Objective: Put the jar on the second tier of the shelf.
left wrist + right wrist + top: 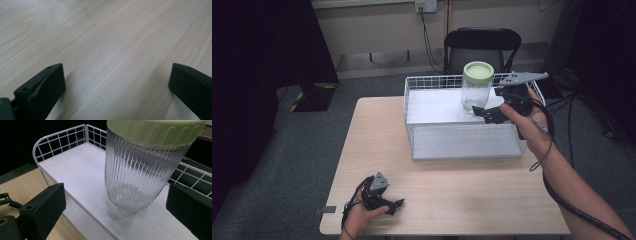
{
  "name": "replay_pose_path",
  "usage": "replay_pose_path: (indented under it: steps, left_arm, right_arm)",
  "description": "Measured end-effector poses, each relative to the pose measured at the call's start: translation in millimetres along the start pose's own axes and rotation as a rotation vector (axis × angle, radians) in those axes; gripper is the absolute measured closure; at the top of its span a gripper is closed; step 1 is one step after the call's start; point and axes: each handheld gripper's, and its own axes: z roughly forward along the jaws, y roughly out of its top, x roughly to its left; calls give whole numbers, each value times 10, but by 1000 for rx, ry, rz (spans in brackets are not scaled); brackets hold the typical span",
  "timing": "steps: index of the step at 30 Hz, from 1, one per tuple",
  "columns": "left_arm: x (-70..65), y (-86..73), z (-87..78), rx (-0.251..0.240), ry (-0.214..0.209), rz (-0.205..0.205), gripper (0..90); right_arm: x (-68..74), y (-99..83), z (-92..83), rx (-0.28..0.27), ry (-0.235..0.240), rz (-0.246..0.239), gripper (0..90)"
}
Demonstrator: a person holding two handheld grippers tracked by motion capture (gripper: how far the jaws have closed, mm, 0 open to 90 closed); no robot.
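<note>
A ribbed glass jar with a pale green lid stands upright on the white wire shelf. The right gripper has its fingers spread apart just before the jar, not touching it. The left gripper rests with fingers apart over the pale wood-grain table.

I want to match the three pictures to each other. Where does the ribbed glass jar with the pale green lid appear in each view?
High view: the ribbed glass jar with the pale green lid stands upper centre, on the far shelf of the white wire basket.
Left gripper view: bare wooden table between the open jaws.
Right gripper view: it stands centre-right, ahead of the open jaws.
Shared landmark: the basket's white wire rim.
</note>
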Motion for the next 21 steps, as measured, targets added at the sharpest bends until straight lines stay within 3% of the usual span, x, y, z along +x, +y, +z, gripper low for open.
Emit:
replay_pose_path:
  steps: [21]
  left_arm:
    - [-1, 0, -1, 2, -1, -1, 0]
  right_arm:
    - [97, -241, -52, 17, 27, -28, 19]
